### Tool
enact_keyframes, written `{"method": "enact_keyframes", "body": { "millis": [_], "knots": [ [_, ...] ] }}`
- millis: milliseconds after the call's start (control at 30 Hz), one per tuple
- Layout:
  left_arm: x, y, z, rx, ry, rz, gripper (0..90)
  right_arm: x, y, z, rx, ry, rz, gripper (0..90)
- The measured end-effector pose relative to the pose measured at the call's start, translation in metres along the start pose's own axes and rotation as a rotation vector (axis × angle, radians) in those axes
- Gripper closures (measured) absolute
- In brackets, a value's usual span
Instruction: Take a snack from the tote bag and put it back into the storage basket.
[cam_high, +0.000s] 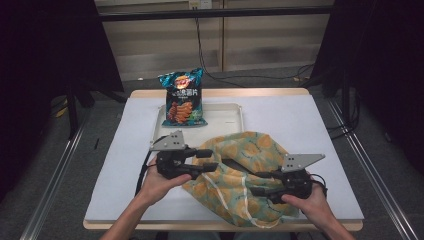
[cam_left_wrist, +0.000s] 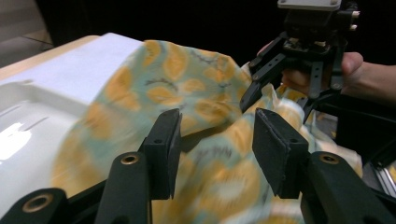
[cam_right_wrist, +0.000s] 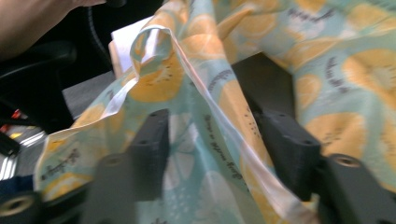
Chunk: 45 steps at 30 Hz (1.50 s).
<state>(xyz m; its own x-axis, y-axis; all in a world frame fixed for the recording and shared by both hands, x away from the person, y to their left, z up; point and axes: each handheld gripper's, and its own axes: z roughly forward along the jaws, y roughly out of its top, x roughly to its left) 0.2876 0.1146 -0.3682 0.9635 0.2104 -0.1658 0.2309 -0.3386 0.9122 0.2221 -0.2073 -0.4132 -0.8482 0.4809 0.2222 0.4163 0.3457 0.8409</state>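
Observation:
A soft cloth bag (cam_high: 250, 150) printed with orange fruit slices on teal lies crumpled at the table's front middle, its far edge over a white tray (cam_high: 225, 117). My left gripper (cam_high: 212, 160) is at the bag's left side. In the left gripper view its jaws (cam_left_wrist: 215, 116) stand half apart over the cloth (cam_left_wrist: 187, 84) without pinching it. My right gripper (cam_high: 257, 183) is at the bag's right front. Its jaws (cam_right_wrist: 211, 119) straddle a fold of cloth (cam_right_wrist: 336, 70) and a pale strap loop (cam_right_wrist: 154, 35), and the pads stay clear of both. The left gripper view also shows the right gripper (cam_left_wrist: 278, 98).
A teal bag of crisps (cam_high: 182, 97) stands upright at the tray's far left edge. A white mat (cam_high: 310, 125) covers the wooden table. Dark stands and cables sit on the floor around the table.

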Motion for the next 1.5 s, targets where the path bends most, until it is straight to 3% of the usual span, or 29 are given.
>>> {"method": "enact_keyframes", "body": {
  "millis": [33, 167, 267, 367, 467, 600, 700, 800, 933, 1000, 1167, 1267, 1500],
  "knots": [
    [-0.002, 0.001, 0.005, 0.006, -0.015, 0.005, 51.7, 0.004, -0.001, 0.000, 0.005, 0.022, -0.010, 56.2],
    [-0.013, 0.000, 0.030, 0.046, -0.065, 0.016, 51.8, 0.011, -0.001, 0.000, 0.004, 0.014, -0.014, 61.6],
    [-0.015, -0.006, 0.045, 0.076, -0.099, 0.000, 51.4, 0.014, -0.002, -0.002, -0.002, 0.038, -0.020, 68.4],
    [-0.017, -0.016, 0.053, 0.107, -0.120, 0.002, 46.5, 0.017, -0.008, 0.000, 0.024, 0.067, -0.025, 74.8],
    [-0.020, -0.024, 0.057, 0.155, -0.114, 0.013, 44.2, 0.016, -0.015, 0.004, 0.054, 0.073, -0.021, 78.0],
    [-0.020, -0.034, 0.059, 0.188, -0.123, 0.002, 44.5, 0.013, -0.017, 0.004, 0.056, 0.078, -0.019, 72.7],
    [-0.022, -0.040, 0.057, 0.214, -0.118, 0.012, 50.7, 0.014, -0.015, -0.002, 0.044, 0.073, -0.025, 64.0],
    [-0.023, -0.042, 0.055, 0.225, -0.123, 0.017, 56.8, 0.013, -0.012, -0.010, 0.015, 0.068, -0.024, 61.5],
    [-0.026, -0.043, 0.053, 0.241, -0.115, 0.023, 59.3, 0.008, -0.008, -0.021, -0.030, 0.046, -0.002, 68.3],
    [-0.028, -0.046, 0.054, 0.235, -0.113, 0.022, 58.7, 0.000, -0.002, -0.026, -0.021, 0.001, 0.010, 72.4],
    [-0.028, -0.052, 0.054, 0.252, -0.117, 0.021, 58.4, -0.016, -0.004, -0.025, -0.016, -0.051, 0.049, 73.3],
    [-0.028, -0.052, 0.054, 0.243, -0.118, 0.019, 58.4, -0.021, -0.009, -0.021, 0.013, -0.071, 0.044, 72.0],
    [-0.028, -0.053, 0.057, 0.250, -0.109, 0.022, 57.5, -0.020, -0.022, -0.029, 0.022, -0.107, 0.045, 49.8]
  ]
}}
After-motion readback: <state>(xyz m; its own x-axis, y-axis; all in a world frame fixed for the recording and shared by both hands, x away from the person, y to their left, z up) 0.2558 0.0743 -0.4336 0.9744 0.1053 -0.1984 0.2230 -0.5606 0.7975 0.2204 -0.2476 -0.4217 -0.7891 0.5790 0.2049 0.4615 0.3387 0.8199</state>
